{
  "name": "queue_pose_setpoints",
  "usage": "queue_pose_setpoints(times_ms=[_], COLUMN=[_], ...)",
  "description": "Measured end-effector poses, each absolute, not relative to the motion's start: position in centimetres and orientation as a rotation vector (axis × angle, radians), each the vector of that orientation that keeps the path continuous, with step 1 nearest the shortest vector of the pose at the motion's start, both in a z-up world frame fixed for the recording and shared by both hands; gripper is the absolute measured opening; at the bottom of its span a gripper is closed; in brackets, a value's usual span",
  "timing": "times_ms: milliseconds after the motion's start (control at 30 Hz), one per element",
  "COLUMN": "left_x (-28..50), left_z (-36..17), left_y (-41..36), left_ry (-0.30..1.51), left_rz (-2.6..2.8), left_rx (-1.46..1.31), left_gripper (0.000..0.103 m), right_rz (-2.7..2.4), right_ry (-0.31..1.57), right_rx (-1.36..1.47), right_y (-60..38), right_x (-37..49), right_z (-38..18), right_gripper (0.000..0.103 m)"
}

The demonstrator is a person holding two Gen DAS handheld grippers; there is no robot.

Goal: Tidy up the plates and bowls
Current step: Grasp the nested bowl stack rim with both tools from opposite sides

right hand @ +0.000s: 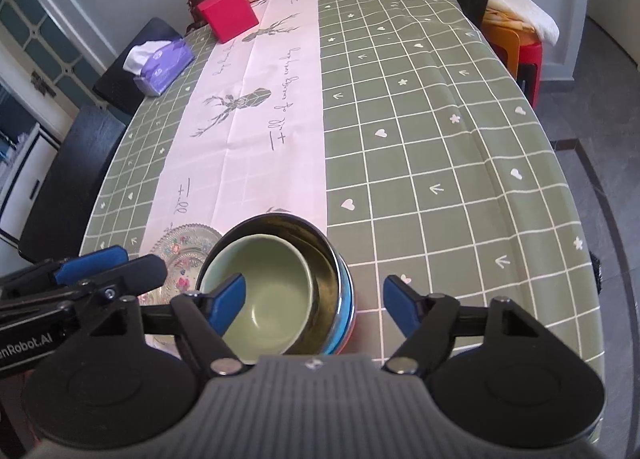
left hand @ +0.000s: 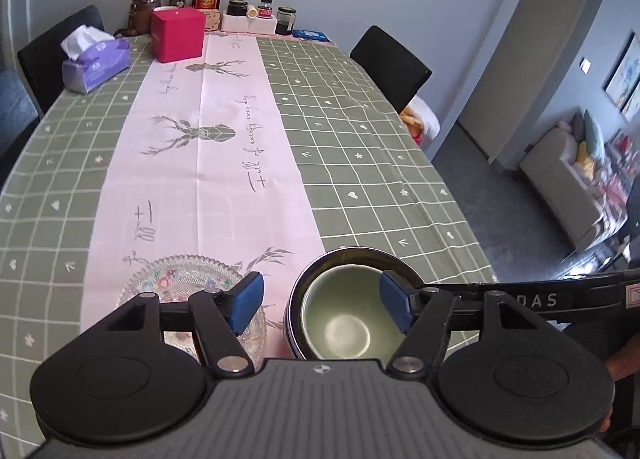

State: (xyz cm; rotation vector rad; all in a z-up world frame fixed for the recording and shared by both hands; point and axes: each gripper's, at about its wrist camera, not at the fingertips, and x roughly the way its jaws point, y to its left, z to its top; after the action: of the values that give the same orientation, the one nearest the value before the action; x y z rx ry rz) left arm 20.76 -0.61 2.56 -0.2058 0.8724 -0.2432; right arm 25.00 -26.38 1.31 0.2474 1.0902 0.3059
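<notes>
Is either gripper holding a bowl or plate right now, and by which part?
Nothing is held. Left gripper and right gripper are both open; the green bowl sits free in the metal bowl.

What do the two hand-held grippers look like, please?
Both match. The left hand-held gripper and right hand-held gripper have blue finger pads on black linkage arms with silver pivot pins, round black discs and a ribbed grey body. White lettering marks each gripper's black side.

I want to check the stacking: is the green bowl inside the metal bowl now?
Inside. The green bowl sits upright within the metal bowl, whose rim surrounds it.
</notes>
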Motion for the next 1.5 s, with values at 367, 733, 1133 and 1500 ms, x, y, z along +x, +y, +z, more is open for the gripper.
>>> queue_pose_setpoints(times_ms=[367,733,1133,1500], left_x=[20.0,20.5,20.9,21.6], left_z=[-3.0,-6.3,-8.0,-8.8], left_y=[3.7,2.5,1.8,2.1], left_ry=[0.873,0.901,0.953,0.976], left_rz=[-0.252,-0.26,-0.291,-0.314], left_rx=[-0.52,-0.497,-0.534,-0.601], left_gripper=[0.079,0.079,0.079,0.073], right_rz=[0.27,0.271,0.275,0.29], right_ry=[1.028,1.068,1.08,1.12], right_rx=[0.414,0.388,0.371,0.419], right_y=[-27.6,-27.2,-27.0,-27.0], right_x=[23.5,23.9,24.2,25.0], right_z=[-3.0,-5.0,-5.5,-6.5], right_gripper=[0.084,0.084,0.082,0.078])
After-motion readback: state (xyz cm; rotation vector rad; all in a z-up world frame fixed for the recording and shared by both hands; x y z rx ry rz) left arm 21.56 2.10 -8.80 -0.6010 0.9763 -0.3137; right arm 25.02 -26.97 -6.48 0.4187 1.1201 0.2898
